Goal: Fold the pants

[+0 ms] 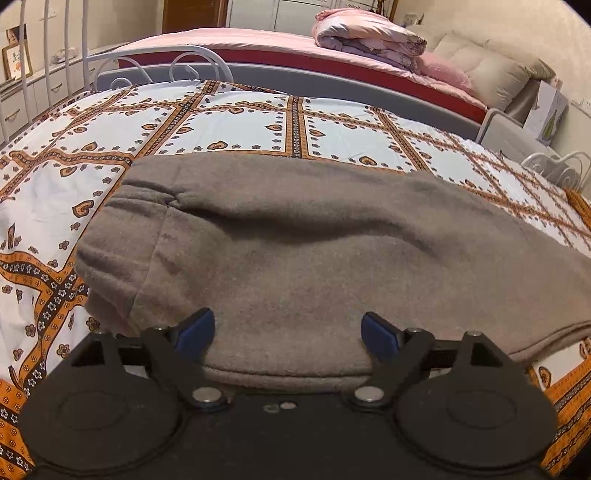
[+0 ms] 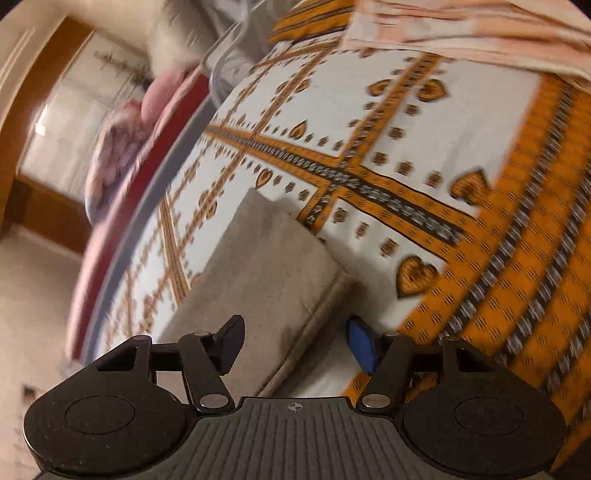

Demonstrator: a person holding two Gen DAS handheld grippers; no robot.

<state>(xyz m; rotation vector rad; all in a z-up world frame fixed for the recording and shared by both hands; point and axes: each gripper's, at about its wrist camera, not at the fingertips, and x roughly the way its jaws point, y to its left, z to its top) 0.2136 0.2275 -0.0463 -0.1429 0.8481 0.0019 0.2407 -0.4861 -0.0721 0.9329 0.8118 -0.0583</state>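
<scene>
Grey-brown fleece pants (image 1: 295, 240) lie across a bed with a white and orange patterned sheet (image 1: 236, 122). In the left wrist view the waistband end is at the left and the legs run off to the right. My left gripper (image 1: 288, 334) is open, its blue-padded fingers (image 1: 195, 332) spread over the near edge of the pants. In the tilted, blurred right wrist view, a leg end of the pants (image 2: 266, 266) lies between the fingers of my right gripper (image 2: 299, 341), which is open around its hemmed edge.
A white metal bed frame (image 1: 122, 66) rises at the far left. Behind is a second bed with a pink sheet (image 1: 229, 40), a folded quilt (image 1: 365, 35) and pillows (image 1: 484, 70). A peach cloth (image 2: 461, 26) lies at the top of the right wrist view.
</scene>
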